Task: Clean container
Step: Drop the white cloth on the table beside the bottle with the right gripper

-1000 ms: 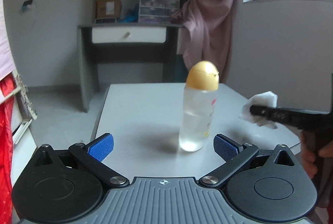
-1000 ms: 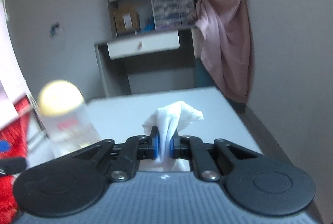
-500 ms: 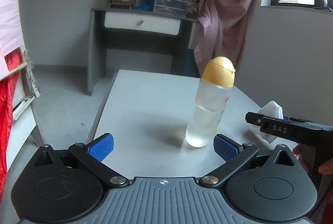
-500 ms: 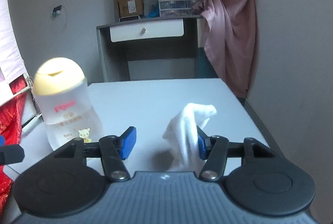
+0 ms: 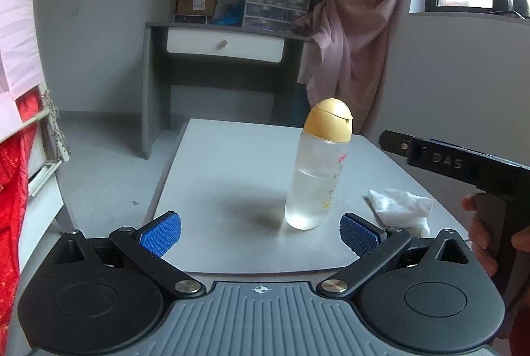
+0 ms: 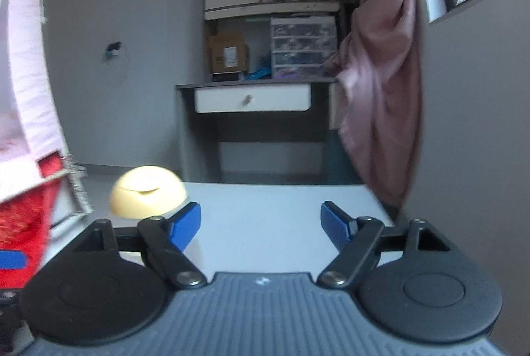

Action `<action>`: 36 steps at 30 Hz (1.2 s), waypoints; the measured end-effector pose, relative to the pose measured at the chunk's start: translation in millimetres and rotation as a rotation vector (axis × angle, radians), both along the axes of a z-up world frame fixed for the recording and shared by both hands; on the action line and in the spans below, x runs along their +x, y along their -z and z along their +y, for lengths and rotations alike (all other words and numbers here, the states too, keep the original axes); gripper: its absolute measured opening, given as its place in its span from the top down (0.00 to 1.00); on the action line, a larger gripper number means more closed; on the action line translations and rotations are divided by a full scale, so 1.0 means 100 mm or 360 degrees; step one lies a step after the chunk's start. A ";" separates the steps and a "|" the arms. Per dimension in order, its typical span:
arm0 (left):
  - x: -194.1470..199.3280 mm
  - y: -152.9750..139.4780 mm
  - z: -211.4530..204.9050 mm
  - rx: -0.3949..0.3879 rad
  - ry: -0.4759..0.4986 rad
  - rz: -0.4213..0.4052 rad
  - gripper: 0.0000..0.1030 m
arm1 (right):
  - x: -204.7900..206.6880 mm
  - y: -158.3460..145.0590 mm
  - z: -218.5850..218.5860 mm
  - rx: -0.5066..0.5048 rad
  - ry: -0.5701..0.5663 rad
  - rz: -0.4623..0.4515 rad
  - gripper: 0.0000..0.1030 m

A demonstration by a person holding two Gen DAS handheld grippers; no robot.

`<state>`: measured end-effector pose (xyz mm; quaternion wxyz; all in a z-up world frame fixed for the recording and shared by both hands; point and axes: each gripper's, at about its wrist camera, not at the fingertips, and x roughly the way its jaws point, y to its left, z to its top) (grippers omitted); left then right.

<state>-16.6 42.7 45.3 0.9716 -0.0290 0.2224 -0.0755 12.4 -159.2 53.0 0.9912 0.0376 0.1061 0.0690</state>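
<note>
Your left gripper points slightly down at the table with jaws wide and empty, the upright bottle just ahead of its right pad. Your right gripper sits nearly level, jaws opening on nothing. Only the bottle's yellow cap shows beyond its left pad; the crumpled tissue lies beside the half-full bottle.

The left gripper sits low at the near edge of the tabletop, its blue pads spread wide with nothing pressed between them. The right gripper hangs over the tabletop's right side, jaws opening and empty; a hand wraps its handle
</note>
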 end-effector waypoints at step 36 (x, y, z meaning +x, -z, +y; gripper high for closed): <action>-0.51 0.35 -0.33 0.0070 0.0078 0.0095 0.00 | -0.99 0.44 0.00 0.0018 0.0133 0.0445 0.23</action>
